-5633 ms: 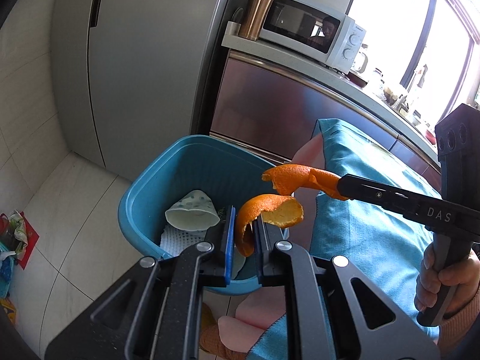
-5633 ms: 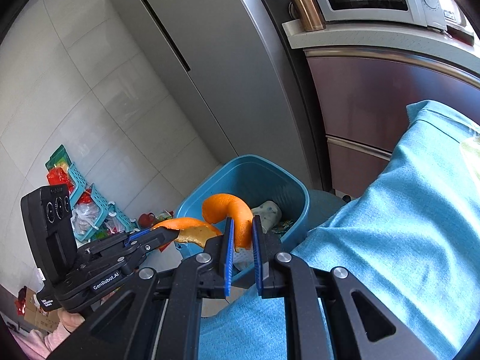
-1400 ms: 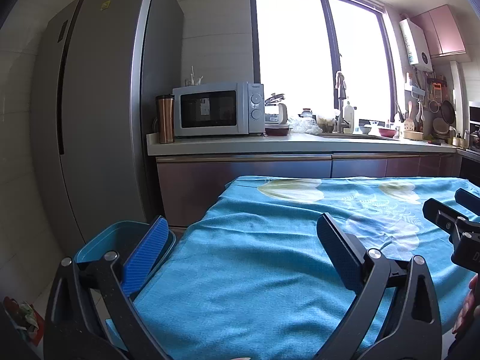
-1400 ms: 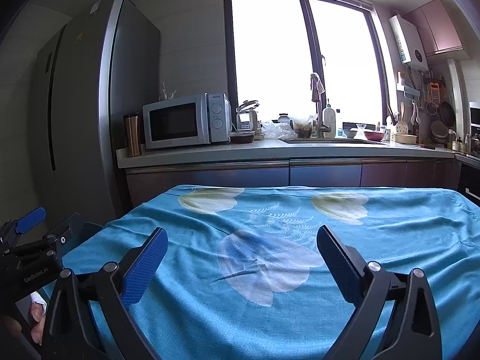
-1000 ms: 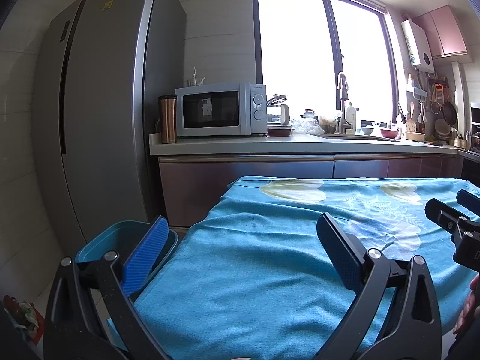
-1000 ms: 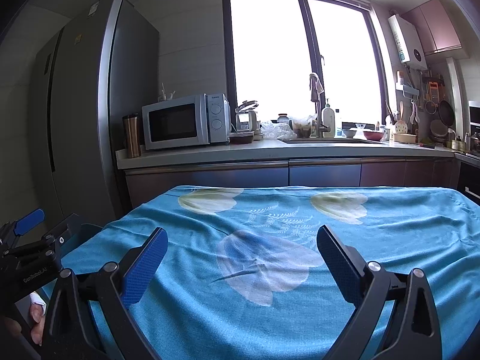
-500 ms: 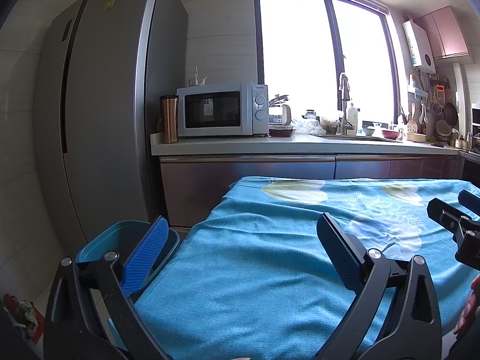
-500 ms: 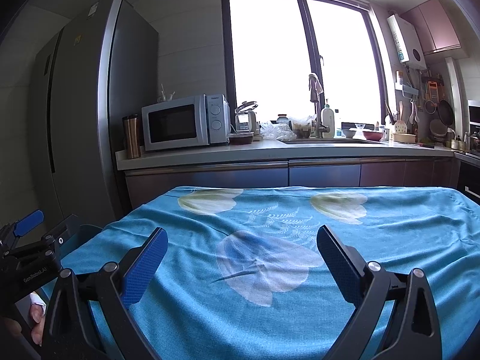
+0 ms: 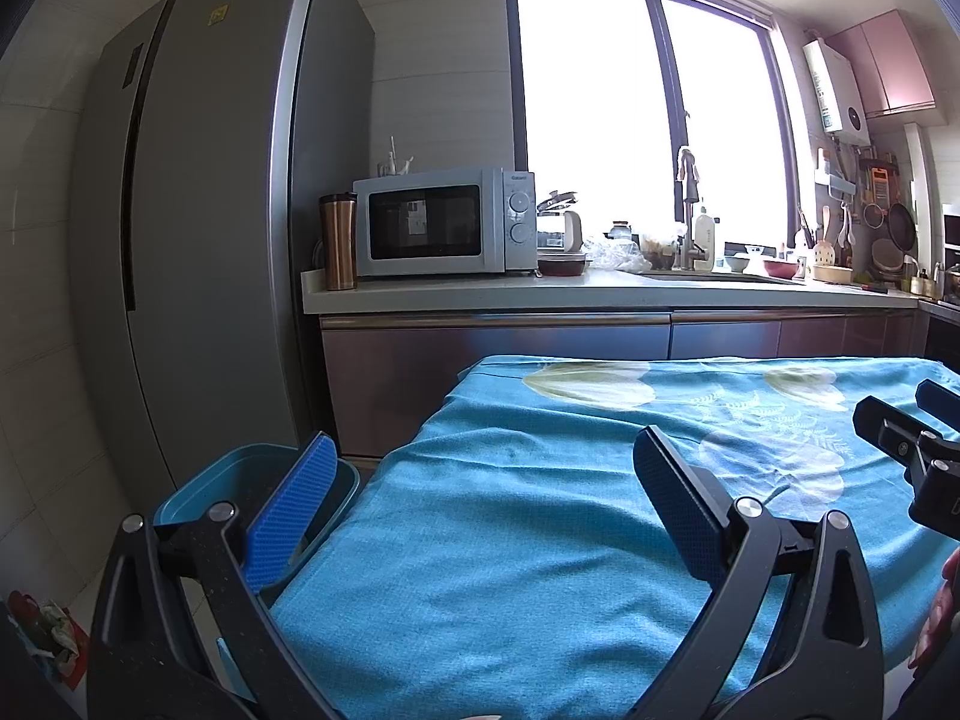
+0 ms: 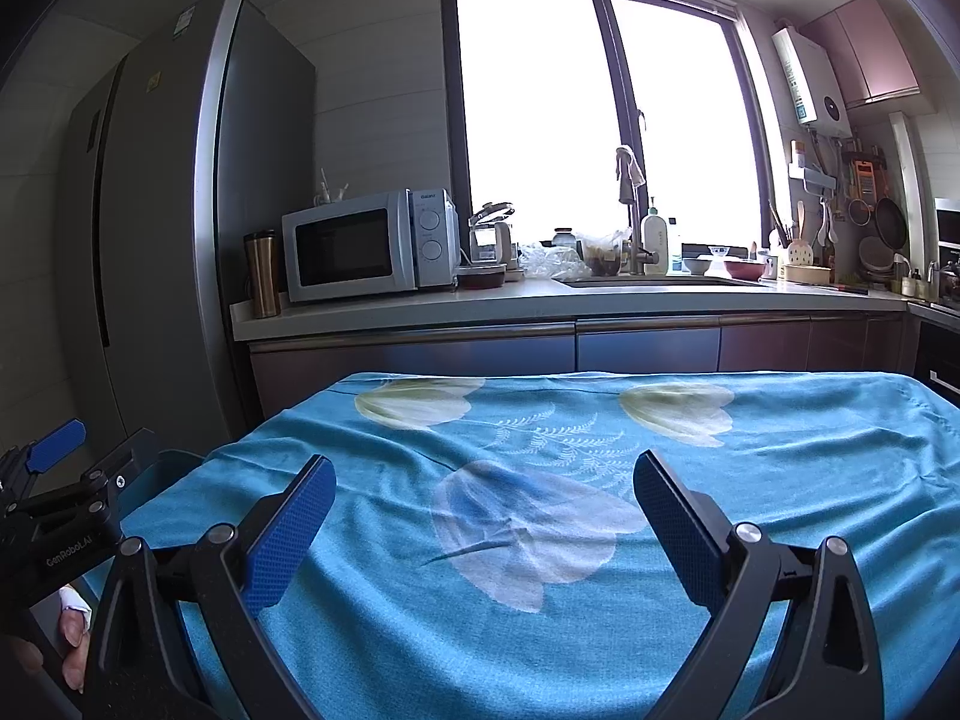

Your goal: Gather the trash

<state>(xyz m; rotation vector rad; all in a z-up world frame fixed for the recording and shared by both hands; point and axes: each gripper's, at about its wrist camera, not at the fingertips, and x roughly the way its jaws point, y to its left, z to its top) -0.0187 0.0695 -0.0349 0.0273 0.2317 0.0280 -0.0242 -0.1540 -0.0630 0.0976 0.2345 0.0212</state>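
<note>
My left gripper (image 9: 483,465) is open wide over the near left part of the table, nothing between its blue pads. My right gripper (image 10: 483,489) is open too and empty, above the middle of the blue flowered tablecloth (image 10: 600,480). The blue trash bin (image 9: 198,483) stands on the floor at the table's left end, partly behind my left finger; its inside is hidden. No trash shows on the cloth (image 9: 540,528). The right gripper's tip (image 9: 912,450) shows at the left wrist view's right edge, the left gripper's body (image 10: 54,510) at the right wrist view's left edge.
A tall grey fridge (image 9: 198,240) stands at the left. Behind the table runs a counter (image 10: 540,306) with a microwave (image 10: 366,246), a copper tumbler (image 10: 261,273), a sink and dishes. Packets lie on the floor (image 9: 42,630) at the lower left.
The orange peels both grippers held over the bin are gone; both now stand open above the table. Over the last second both views have hardly moved.
</note>
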